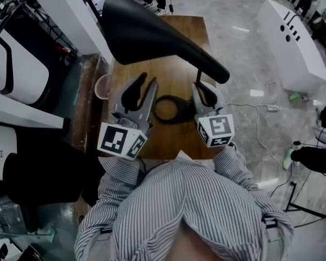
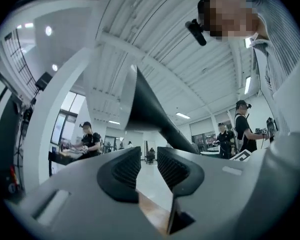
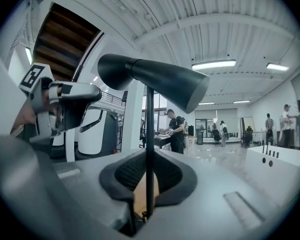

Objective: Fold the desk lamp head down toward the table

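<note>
A black desk lamp stands on the wooden table (image 1: pixel 179 42). Its long cone-shaped head (image 1: pixel 146 34) is raised and stretches across the top of the head view. A thin stem (image 1: pixel 198 79) rises from the ring-shaped base (image 1: pixel 168 110). My right gripper (image 1: pixel 204 91) is shut on that stem (image 3: pixel 149 129), with the head (image 3: pixel 155 81) above the jaws (image 3: pixel 149 171). My left gripper (image 1: pixel 142 87) is open just under the lamp head, left of the base, with nothing between its fingers. In the left gripper view the head (image 2: pixel 142 109) looms above the open gripper (image 2: pixel 149 168).
A clear cup (image 1: pixel 102 86) sits at the table's left edge. A white machine (image 1: pixel 293 42) and loose cables (image 1: pixel 261 105) are on the floor to the right. White equipment (image 1: pixel 22 64) crowds the left side. Several people stand in the background.
</note>
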